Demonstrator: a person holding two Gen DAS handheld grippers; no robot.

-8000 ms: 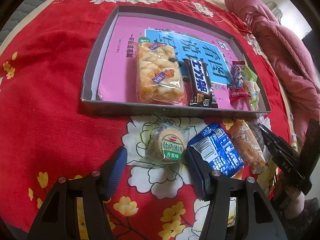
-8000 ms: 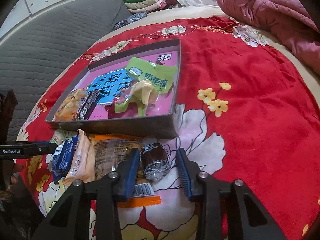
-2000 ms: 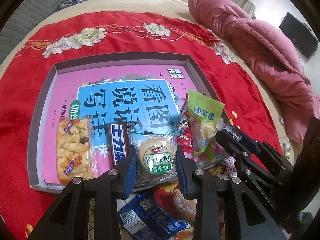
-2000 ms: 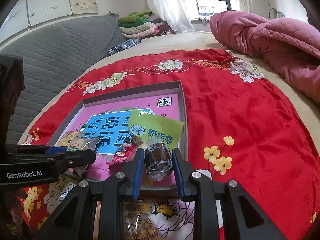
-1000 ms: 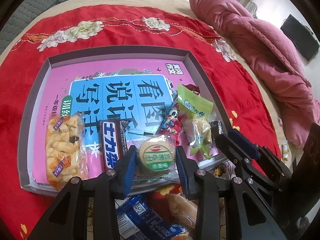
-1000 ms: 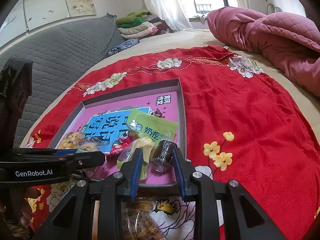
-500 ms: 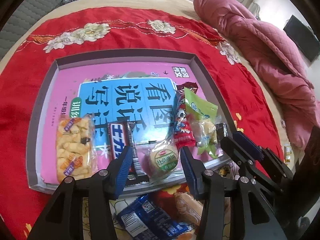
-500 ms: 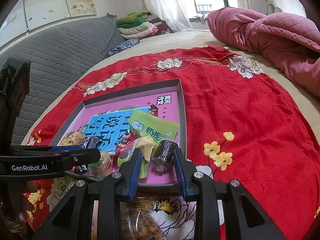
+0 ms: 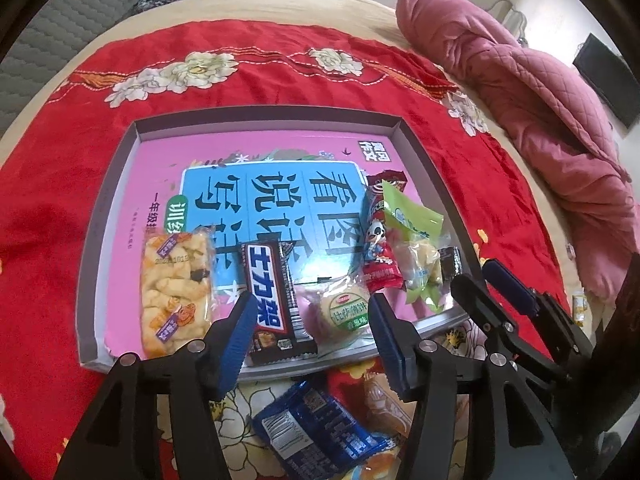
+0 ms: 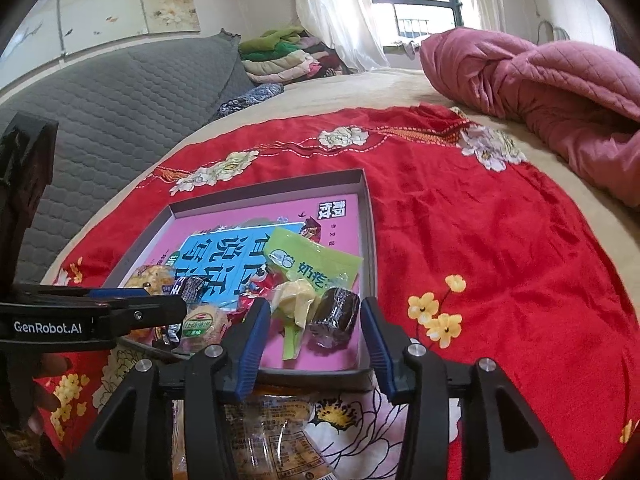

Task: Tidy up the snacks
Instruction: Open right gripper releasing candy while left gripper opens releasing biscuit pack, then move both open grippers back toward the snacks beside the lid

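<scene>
We are well into the sorting. Six snacks already lie along the near edge of the tray, and at least two packets wait on the red cloth just outside its near wall.

Left to right in the tray: a bag of yellow puffs, a dark chocolate bar, a round biscuit in clear wrap, a red packet, a green bag and, in the near right corner, a small brown cake. The tray floor is a pink and blue printed sheet, and its far half is bare.

Our left gripper is opening, and its blue pads stand clear to either side of the biscuit and the bar's near end, so we hold nothing there; the biscuit rests on the tray floor. Our right gripper is opening too, with the brown cake lying between its jaws but free of both pads, beside the green bag's tail.

Still to go, as we judge it: the blue packet and the orange-toned packet next to it on the cloth, near the left gripper. In the right wrist view a clear packet lies under that gripper, perhaps the same one.
</scene>
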